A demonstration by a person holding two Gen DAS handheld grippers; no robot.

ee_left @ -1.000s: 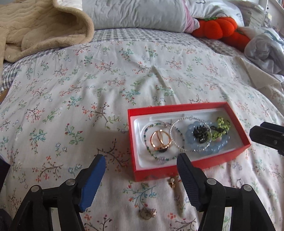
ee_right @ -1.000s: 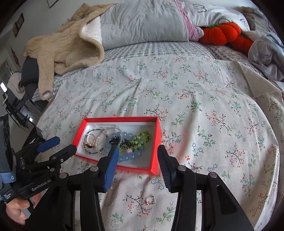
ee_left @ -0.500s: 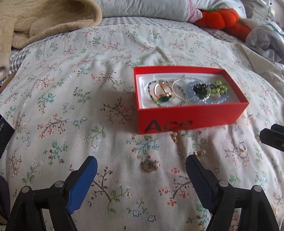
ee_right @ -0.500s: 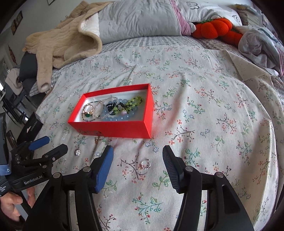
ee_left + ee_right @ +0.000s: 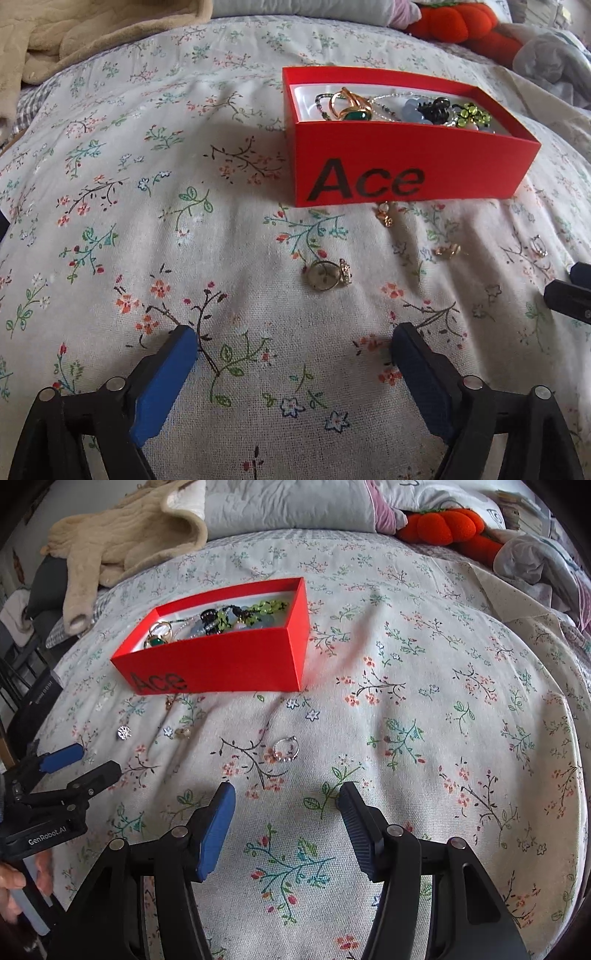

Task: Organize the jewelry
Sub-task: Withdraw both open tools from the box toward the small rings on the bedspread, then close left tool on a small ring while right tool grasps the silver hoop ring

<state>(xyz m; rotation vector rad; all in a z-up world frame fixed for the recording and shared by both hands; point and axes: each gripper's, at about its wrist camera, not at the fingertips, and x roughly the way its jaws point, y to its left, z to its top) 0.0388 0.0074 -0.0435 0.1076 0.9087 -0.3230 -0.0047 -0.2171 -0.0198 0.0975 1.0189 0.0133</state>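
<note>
Both grippers hang over loose rings on the bed, below the red box (image 5: 406, 177). The left gripper (image 5: 293, 363), jaws opening and empty, should drop straight over the gold ring (image 5: 327, 275) at its 12 o'clock. The right gripper (image 5: 286, 814), jaws spread and empty, faces the thin silver ring (image 5: 287, 748) at 12, lying flat.

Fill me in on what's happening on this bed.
A person is tidying jewelry with a handheld gripper in each hand. A red box on the floral bedspread already holds bracelets and rings. Several small pieces lie loose in front of it. The left gripper, its jaws opening and empty, faces a flower ring. The right gripper, open and empty, faces a silver ring. Nothing is picked up yet.
</note>
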